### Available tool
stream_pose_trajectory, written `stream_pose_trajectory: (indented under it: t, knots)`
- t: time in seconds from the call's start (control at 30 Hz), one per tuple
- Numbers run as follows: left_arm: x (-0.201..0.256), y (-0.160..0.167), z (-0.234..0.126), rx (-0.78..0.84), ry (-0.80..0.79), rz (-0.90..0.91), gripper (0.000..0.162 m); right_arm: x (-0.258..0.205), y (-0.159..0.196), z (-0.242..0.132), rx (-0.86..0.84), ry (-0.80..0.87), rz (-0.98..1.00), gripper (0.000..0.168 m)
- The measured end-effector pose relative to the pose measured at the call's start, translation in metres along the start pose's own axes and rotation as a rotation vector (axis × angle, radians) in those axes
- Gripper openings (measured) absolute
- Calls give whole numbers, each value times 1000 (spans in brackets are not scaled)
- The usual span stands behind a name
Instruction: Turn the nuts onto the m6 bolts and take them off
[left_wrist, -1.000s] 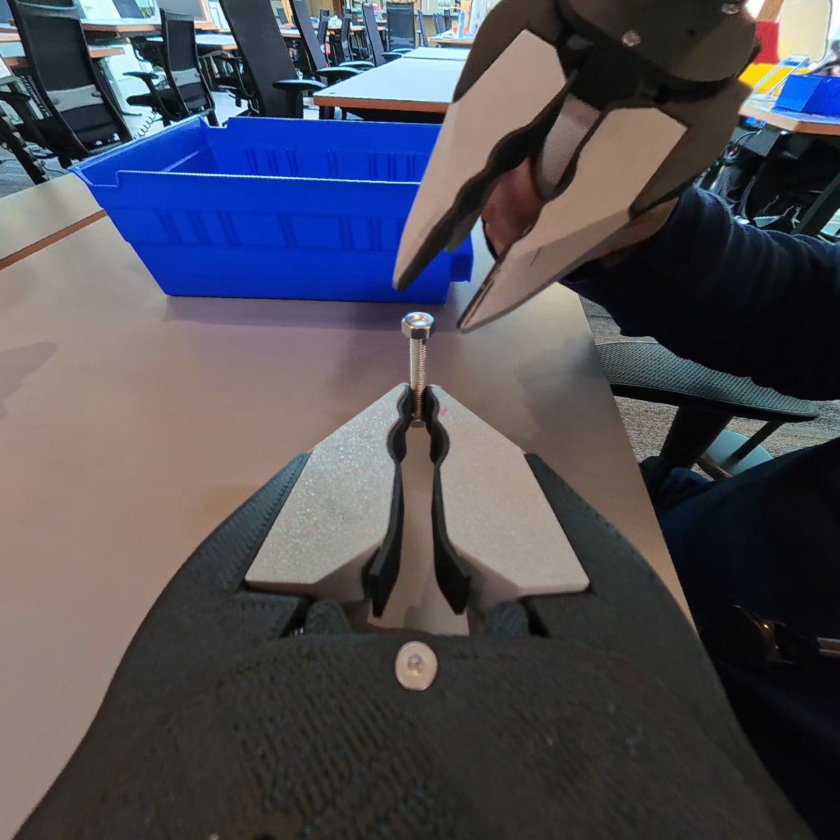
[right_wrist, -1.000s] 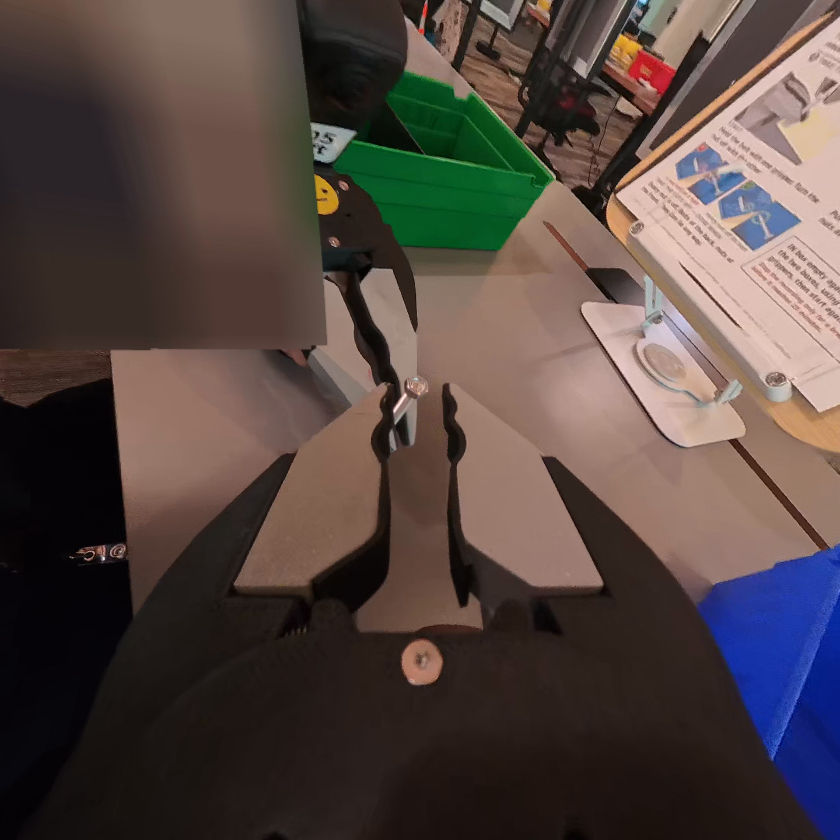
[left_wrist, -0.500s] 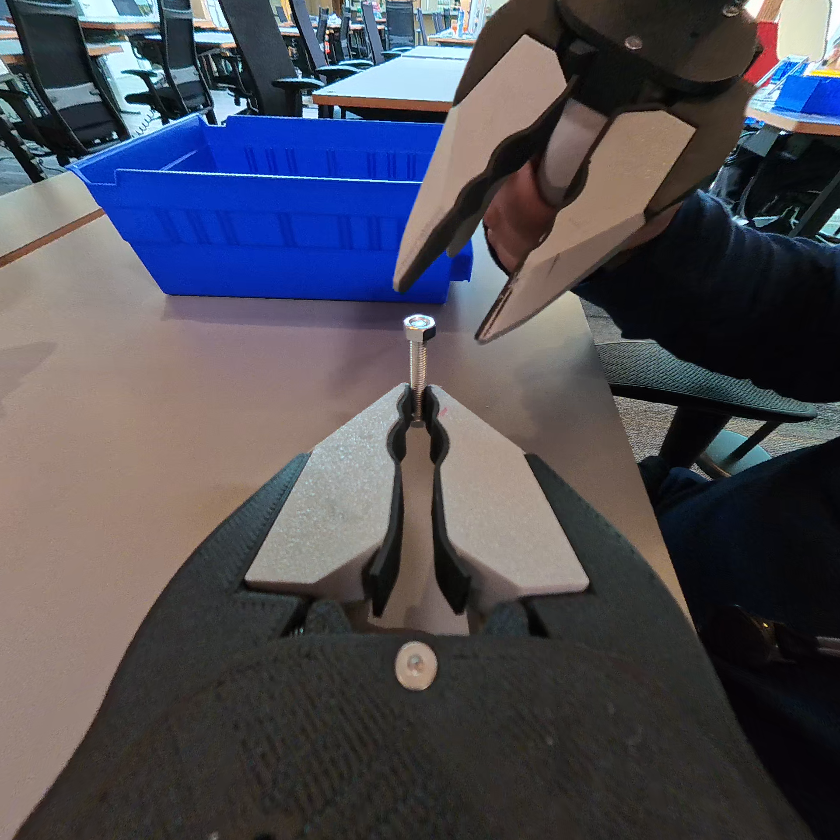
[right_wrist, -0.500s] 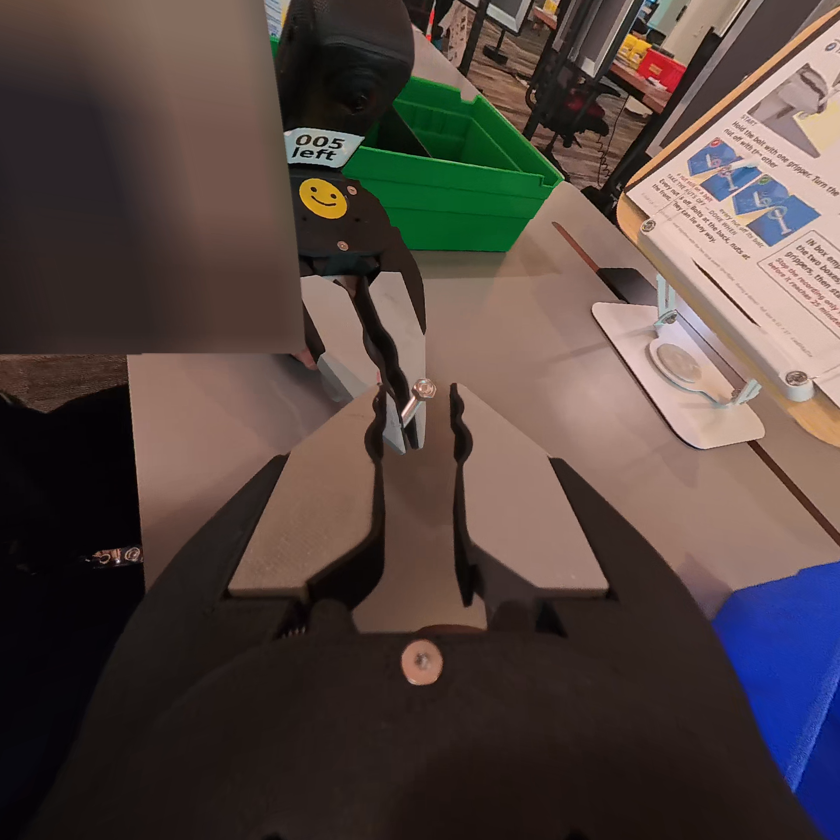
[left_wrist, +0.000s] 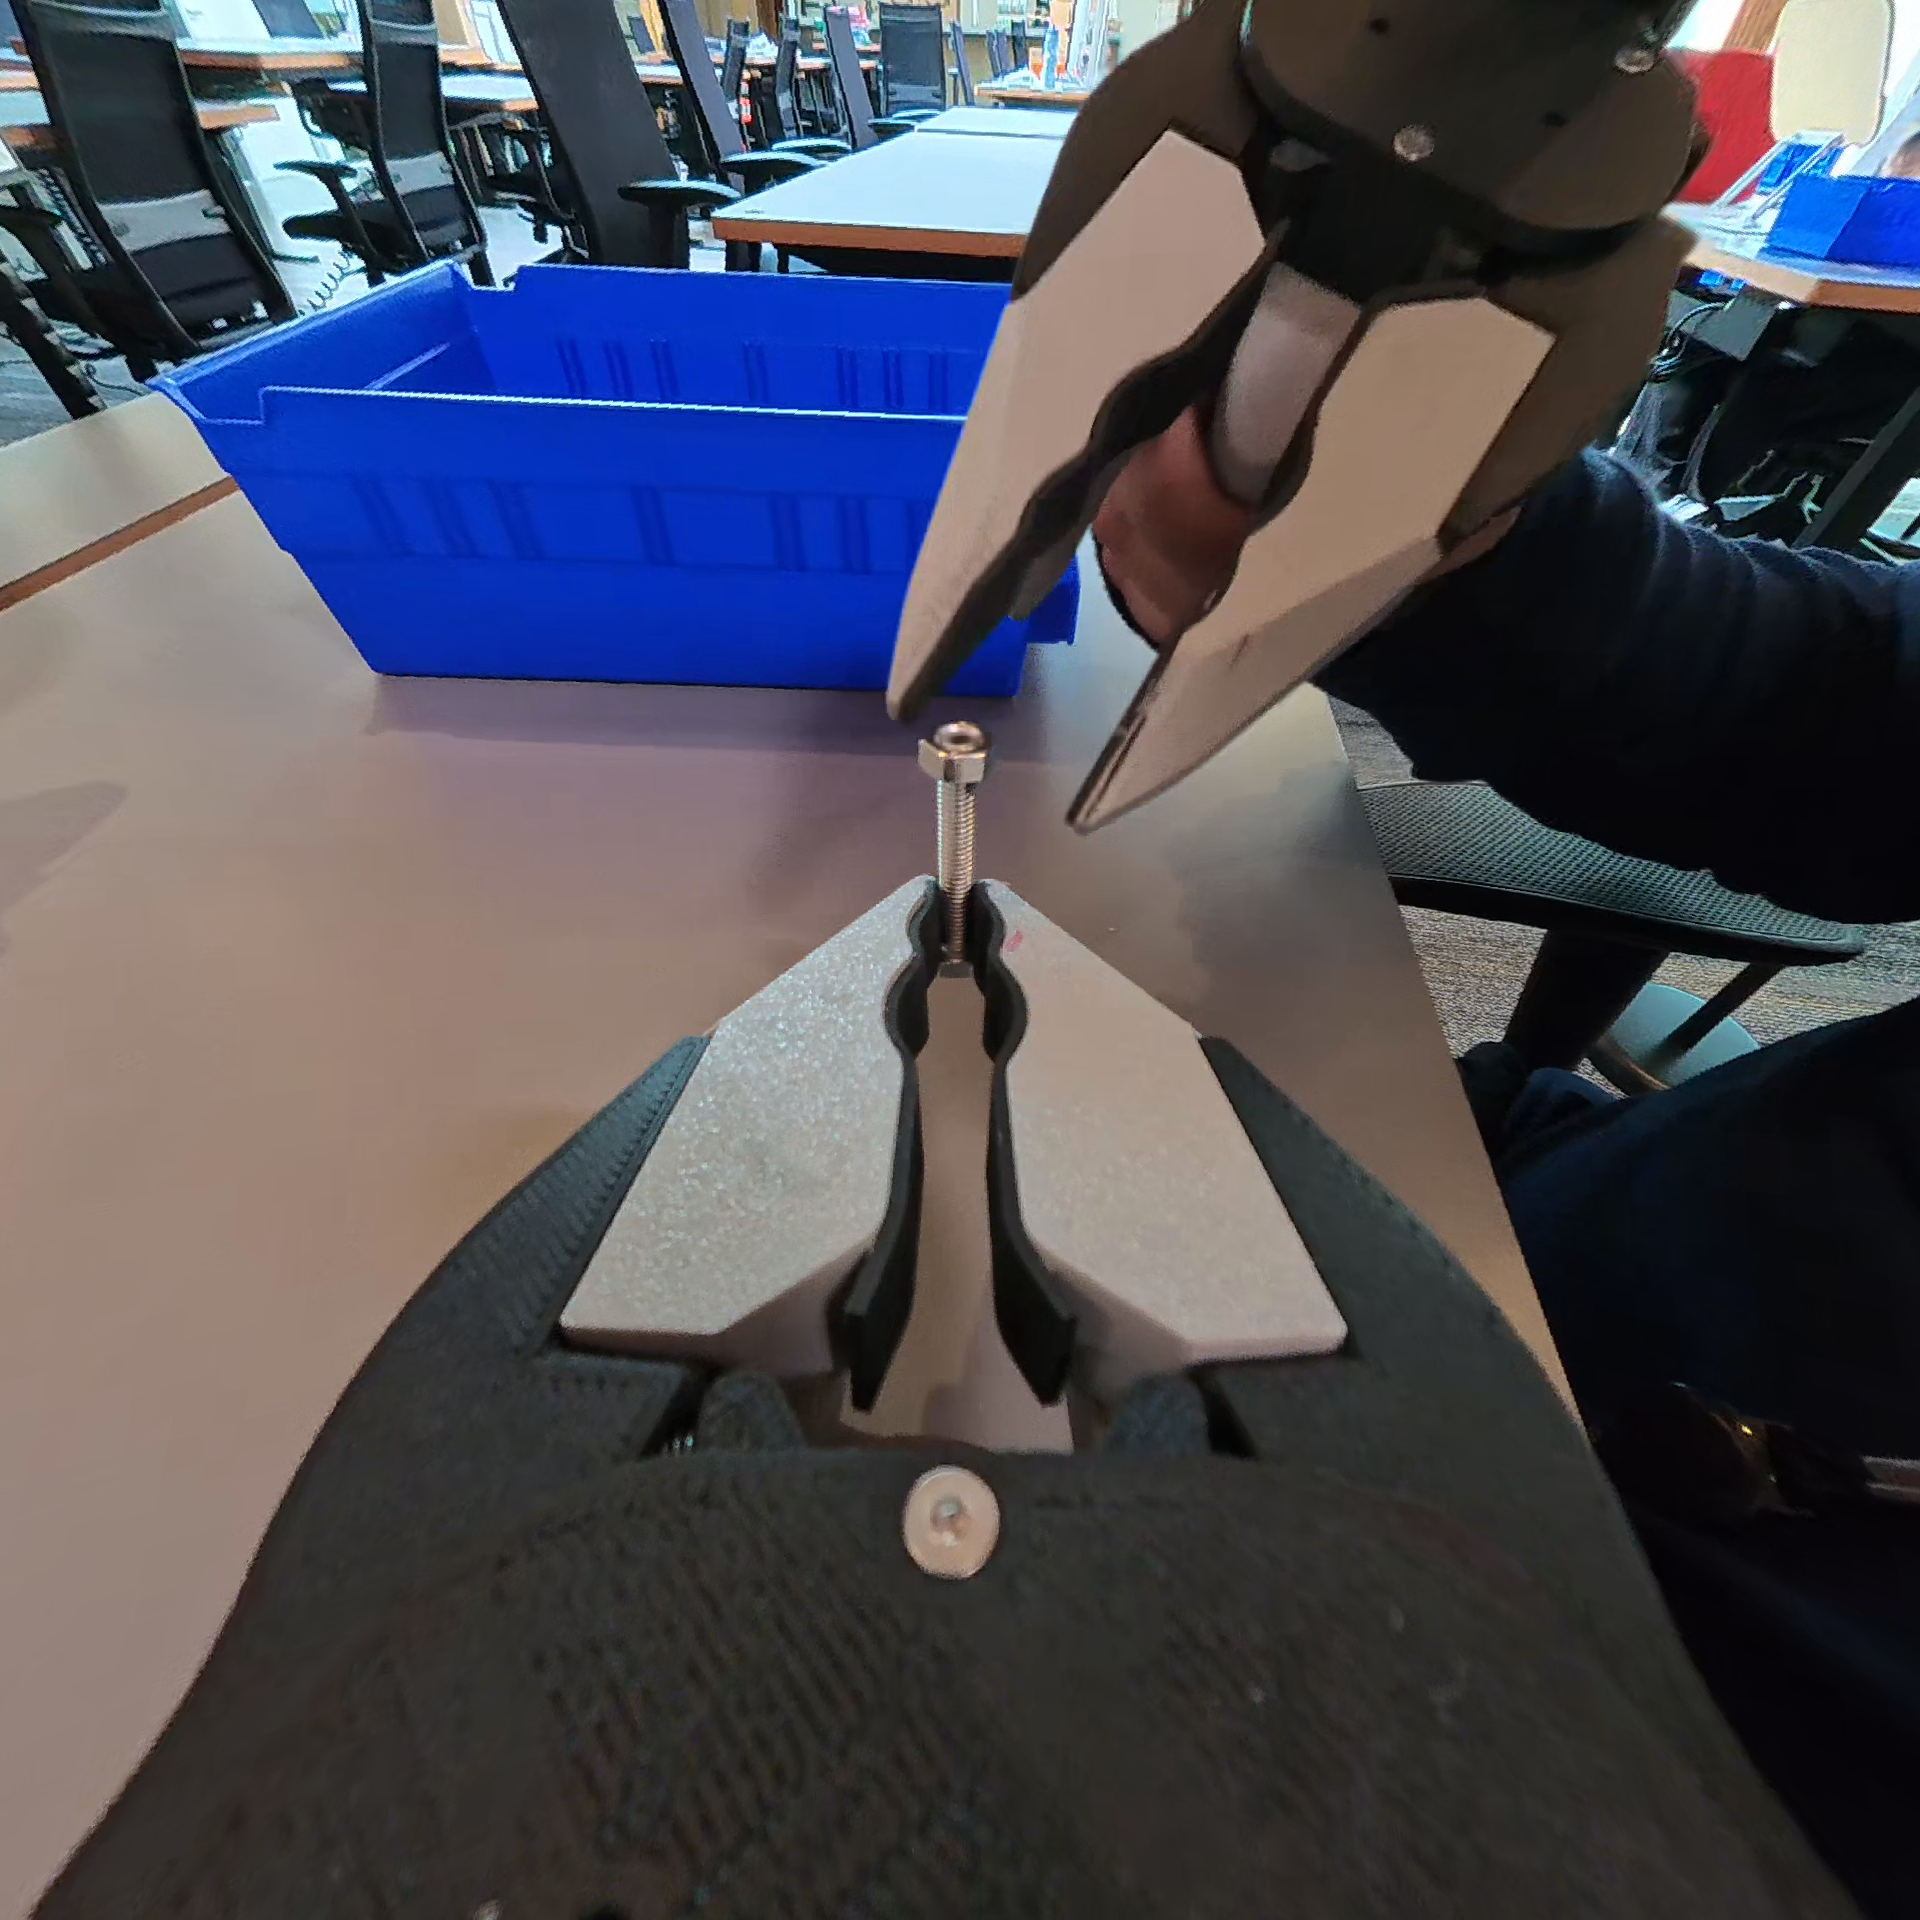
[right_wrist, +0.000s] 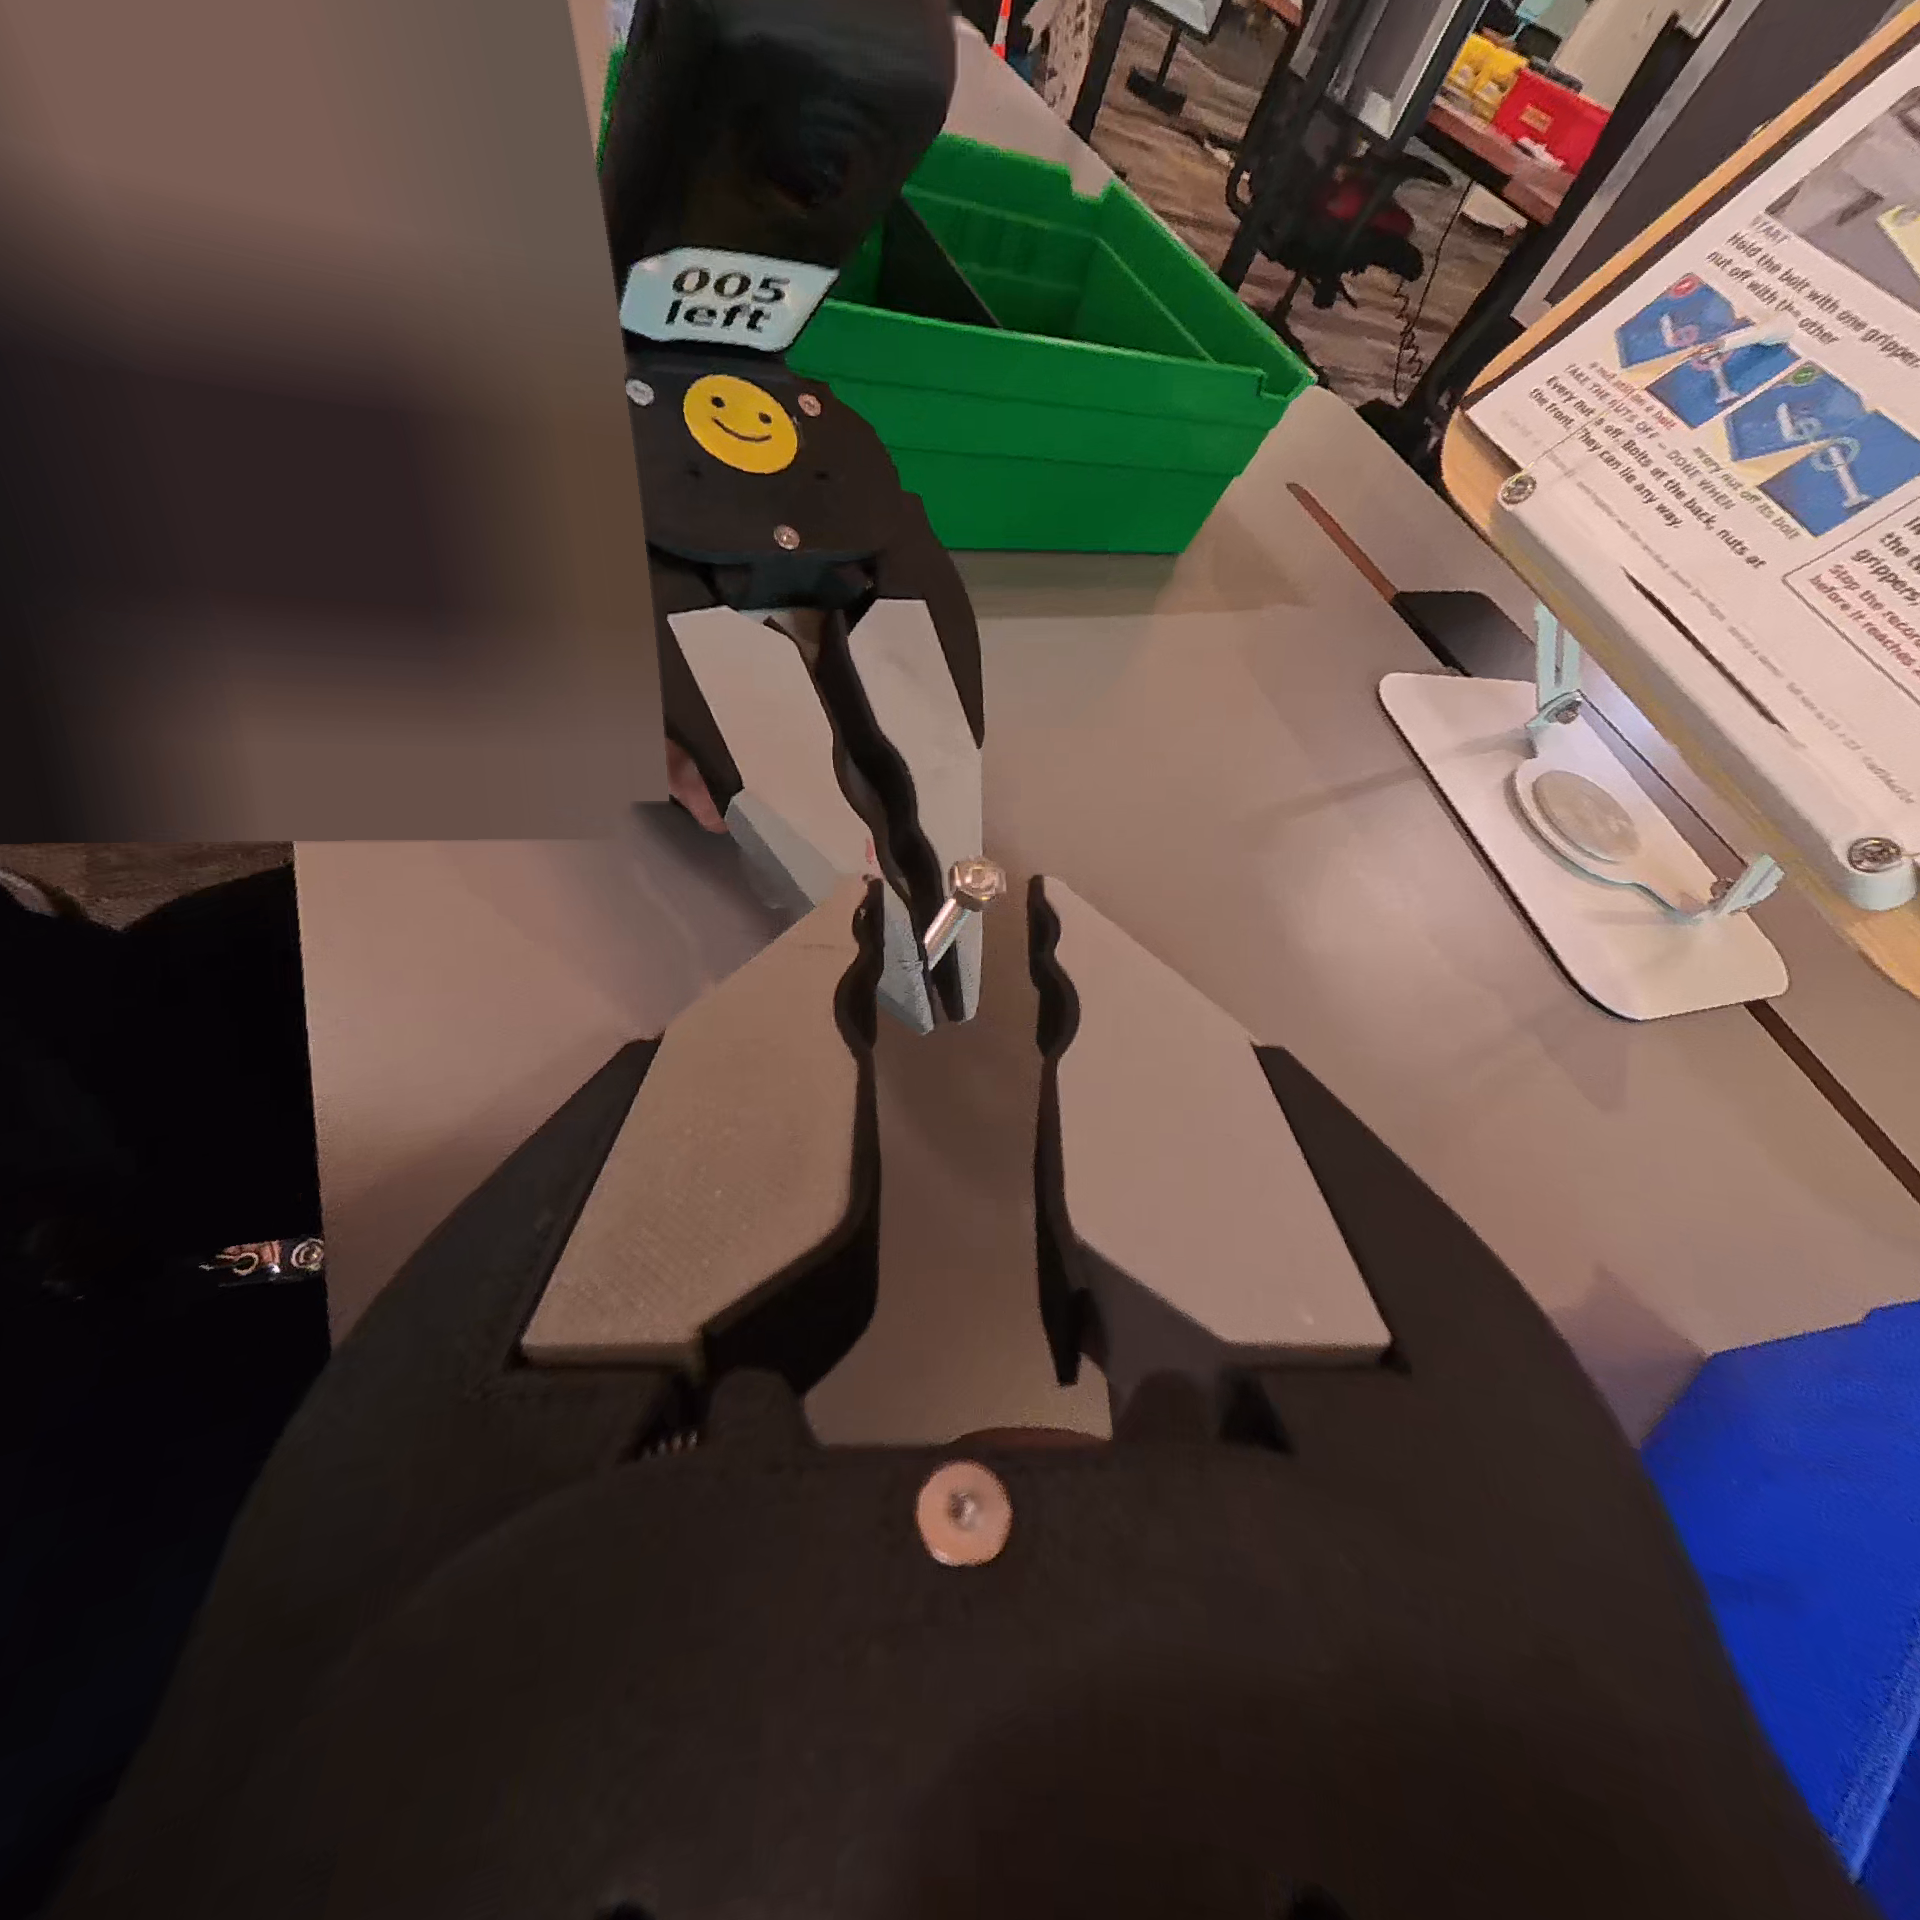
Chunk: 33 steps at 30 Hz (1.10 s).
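Note:
My left gripper (left_wrist: 954, 904) is shut on the lower end of a silver bolt (left_wrist: 954, 831) and holds it upright above the table. A hex nut (left_wrist: 954, 764) sits at the bolt's top end. My right gripper (left_wrist: 992, 764) is open and hangs tilted over the nut, one fingertip just above it, not touching. In the right wrist view the nut (right_wrist: 977, 881) and the bolt (right_wrist: 943, 920) show between the tips of my open right gripper (right_wrist: 951, 894), with the left gripper (right_wrist: 940, 1013) beyond.
A blue bin (left_wrist: 623, 520) stands on the grey table (left_wrist: 312, 935) behind the bolt. A green bin (right_wrist: 1039, 436) stands at the far end. An instruction board (right_wrist: 1714, 468) on a white stand (right_wrist: 1558, 831) is at the right. A person's dark sleeve (left_wrist: 1662, 675) is at the table's edge. My left and right fingertips are right by each other.
My right gripper has come down and a little left, closer to the nut, and its jaws have opened slightly wider. The left gripper and bolt have stayed still.

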<state>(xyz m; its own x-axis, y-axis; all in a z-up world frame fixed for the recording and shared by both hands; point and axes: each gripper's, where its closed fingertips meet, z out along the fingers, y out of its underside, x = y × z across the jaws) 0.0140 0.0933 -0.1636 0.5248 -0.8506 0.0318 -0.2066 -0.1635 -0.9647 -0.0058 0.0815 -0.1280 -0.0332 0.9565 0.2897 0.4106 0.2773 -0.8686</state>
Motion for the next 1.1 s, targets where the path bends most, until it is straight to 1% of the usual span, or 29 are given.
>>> stream_pose_trajectory:
  t: [0.1, 0.13, 0.17, 0.2, 0.23, 0.3, 0.37, 0.4, 0.53, 0.57, 0.6, 0.63, 0.67, 0.73, 0.83, 0.87, 0.93, 0.97, 1.0, 1.03, 1.07, 1.1]
  knots:
    - [-1, 0, 0, -1, -3, 0, 3, -5, 3, 0, -19, -7, -25, 24]
    - [-1, 0, 0, 0, -7, 0, 3, -7, 3, -3, -19, -16, -26, 21]
    - [-2, 0, 0, 0, -7, -3, 3, -10, 1, -6, -8, -38, -25, 11]
    - [-2, 0, 0, 1, -5, -6, 3, -12, -2, -9, 11, -52, -26, 7]
    - [-1, 0, 0, 1, -5, -6, 3, -12, -4, -12, 25, -49, -28, 6]
    - [0, 0, 0, -1, -1, 0, 3, -4, -4, -11, 24, -11, -30, 10]
    - [0, 0, 0, -2, 0, 1, 3, 2, -1, -6, 10, 6, -16, 22]
    - [0, 0, 0, -3, 1, 0, 3, 1, 0, -3, 3, -1, -13, 25]
    - [-2, 0, 0, 0, -5, -7, 3, -6, 5, 1, -25, -18, -38, 24]
    - [-3, 0, 0, 1, -12, -8, 3, -8, 5, -2, -25, -32, -41, 19]
    - [-4, 0, 0, 0, -14, -11, 3, -13, 3, -6, -10, -59, -44, 5]
    - [-4, 0, 0, 1, -11, -14, 3, -15, -1, -9, 11, -64, -43, 3]
    - [-3, 0, 0, 2, -8, -15, 3, -12, -3, -12, 25, -48, -41, 4]
    - [-2, 1, 0, -3, -3, -11, 3, -3, -5, -13, 34, -5, -32, 13]
    - [-2, 1, 0, -4, -5, -11, 3, 7, -3, -4, 15, 23, -13, 24]
    - [-3, 0, 0, -3, -7, -14, 3, 6, -2, -1, 8, 13, -13, 26]
    - [-3, 0, 0, 0, -2, -19, 3, -1, 0, 3, -6, -24, -16, 23]
    - [-3, 1, 0, -3, -2, -18, 3, -2, 2, 2, -14, -25, -18, 24]
    - [-4, 0, 0, 0, -6, -18, 3, -3, 1, -1, -14, -29, -21, 20]
    - [-4, 0, -1, 3, -7, -21, 3, -6, -2, -6, 7, -52, -21, 6]
    - [-4, 0, -1, 5, -3, -25, 3, -9, -9, -12, 45, -69, -10, 2]
    - [-4, 0, -1, 6, -2, -25, 3, -8, -14, -16, 75, -73, 8, 3]
